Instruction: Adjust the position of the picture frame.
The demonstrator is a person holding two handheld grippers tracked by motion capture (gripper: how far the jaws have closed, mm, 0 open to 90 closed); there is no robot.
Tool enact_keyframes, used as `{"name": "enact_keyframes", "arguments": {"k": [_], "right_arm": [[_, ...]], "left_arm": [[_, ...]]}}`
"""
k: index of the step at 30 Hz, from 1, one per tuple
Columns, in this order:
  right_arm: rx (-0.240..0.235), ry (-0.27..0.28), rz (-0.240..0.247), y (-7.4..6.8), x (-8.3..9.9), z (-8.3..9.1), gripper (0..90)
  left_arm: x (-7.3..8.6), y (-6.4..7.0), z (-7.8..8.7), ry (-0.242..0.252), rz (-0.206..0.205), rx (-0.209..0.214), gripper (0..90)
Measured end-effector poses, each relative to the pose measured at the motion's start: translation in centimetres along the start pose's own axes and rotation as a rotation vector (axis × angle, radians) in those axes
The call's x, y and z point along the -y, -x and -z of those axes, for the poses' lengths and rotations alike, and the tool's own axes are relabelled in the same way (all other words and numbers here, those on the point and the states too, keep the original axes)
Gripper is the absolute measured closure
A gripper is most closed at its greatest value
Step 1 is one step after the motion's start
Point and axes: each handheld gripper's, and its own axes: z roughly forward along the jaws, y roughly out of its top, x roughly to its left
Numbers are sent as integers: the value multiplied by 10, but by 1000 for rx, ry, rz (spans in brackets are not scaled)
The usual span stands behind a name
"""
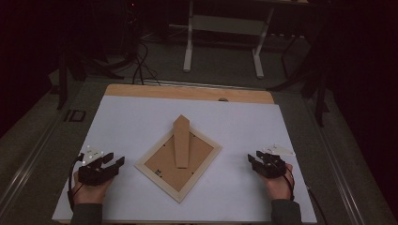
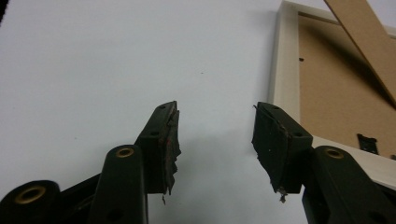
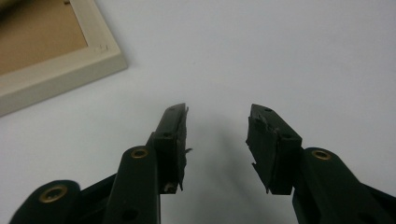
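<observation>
Frame [image 1: 178,159] face-down, turned diamond-wise on the white sheet [image 1: 244,126], stand [image 1: 181,140] raised; left gripper [image 1: 114,161] and right gripper [image 1: 252,159] flank it, jaws apart, empty; room beyond too dark to read

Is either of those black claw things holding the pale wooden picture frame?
No: the pale wooden picture frame lies face down alone on the white table, apart from the open left gripper and right gripper.

Two hands rest low on the tabletop [image 1: 141,112], left claw [image 1: 115,160] and right claw [image 1: 253,159] both gaping, empty, angled inward.
</observation>
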Motion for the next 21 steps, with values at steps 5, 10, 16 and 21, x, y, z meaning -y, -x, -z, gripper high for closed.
{"name": "enact_keyframes", "arguments": {"k": [5,10,16,21], "right_arm": [[-57,33,-15,4,-10,3,613],[-112,57,-41,2,-19,0,625],[-131,65,-29,0,-31,-6,641],[-134,65,-47,1,-35,-12,641]], "left_arm": [[0,5,-2,-8,-39,20,558],[2,9,-4,-23,-64,29,548],[2,12,-6,-28,-66,34,556],[2,13,-8,-43,-54,35,506]]}}
